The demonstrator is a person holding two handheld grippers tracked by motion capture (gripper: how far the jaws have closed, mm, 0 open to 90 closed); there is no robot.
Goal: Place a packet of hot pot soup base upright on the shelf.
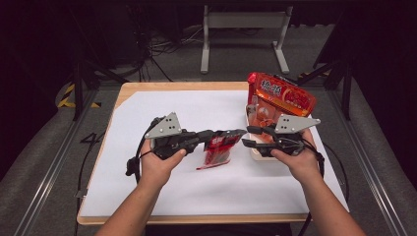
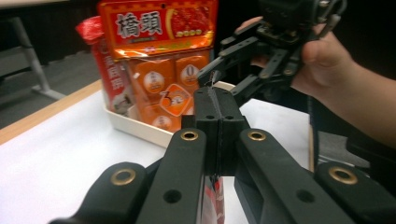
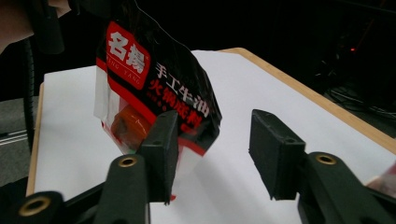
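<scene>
The left hand-held gripper (image 1: 235, 133) is holding a red and black sauce packet (image 1: 219, 147) by its top edge, jaws pressed flat together on the thin film. The packet is hanging clear of the white tabletop (image 1: 196, 187), its long axis running downward from the pinch, slightly slanted back toward the person.

The right hand-held gripper (image 1: 248, 136) is pointing toward the left one, tips nearly meeting it, with its jaws standing about half apart and gripping nothing. In the right gripper view, the packet (image 3: 154, 102) is hanging ahead and off to the side of the gap between the jaws; one pad (image 3: 161, 154) is overlapping the packet's lower corner, the other pad (image 3: 275, 154) is standing well clear over bare tabletop. Whether the near pad is touching the film cannot be told.

The right hand is the nearer free hand, so any second grip would likely come from it, shifting sideways to bring the packet between the pads.

Behind the right hand, a shallow cream tray (image 1: 255, 153) is holding upright orange and red food packages (image 1: 282, 96) at the tabletop's far right
</scene>
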